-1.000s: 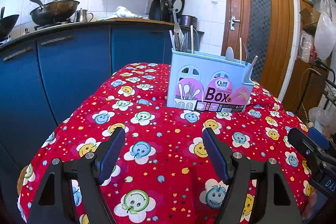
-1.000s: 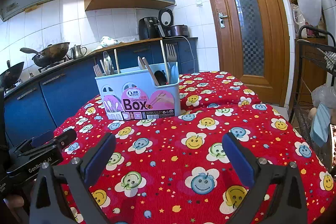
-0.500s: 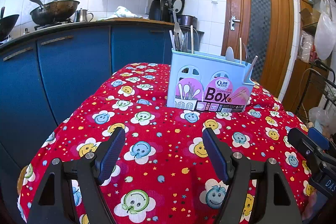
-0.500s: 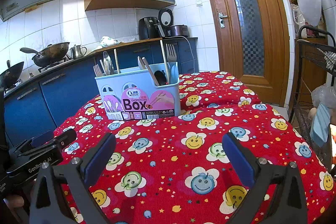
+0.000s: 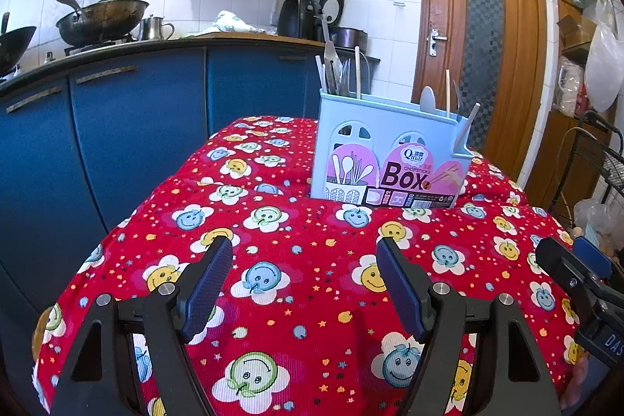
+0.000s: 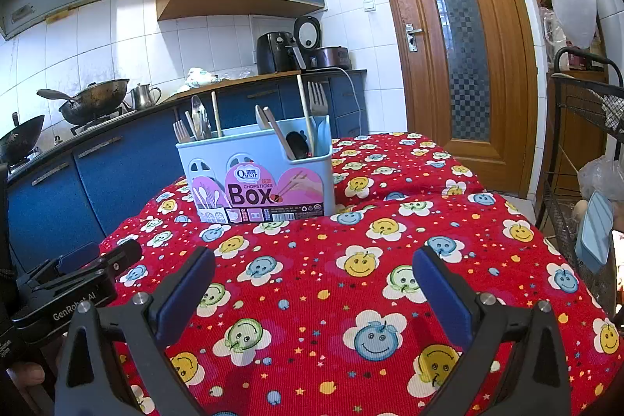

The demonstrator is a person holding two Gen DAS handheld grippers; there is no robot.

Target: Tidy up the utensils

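Both tools are empty and spread wide, low over the near edge of the bench [image 5: 273,299]: the left tool [image 5: 304,273] and the right tool [image 6: 312,279] each show only red cloth between their blue pads. The box [image 6: 257,178] stands upright toward the far edge, well apart from both, and nothing lies loose on the cloth.

Risks, as I judge them. The box looks light and tall, and it sits just behind a ridge in the soft cloth, so a sideways tug on one handle could tip or drag it. The left compartment is crowded; closing on one piece there could catch a neighbour and lift two. The thin chopsticks [image 6: 302,108] may slip or swing in wide pads. The two tools sit near each other, so reaching in together could knock them.

Count, from the right view: one box, two tools. The left compartment holds about four pieces, among them a small fork [image 6: 180,130] and a wooden stick. The right one holds about five, including a large fork [image 6: 318,100] and a dark spoon [image 6: 297,145]. Overlaps make these totals uncertain.
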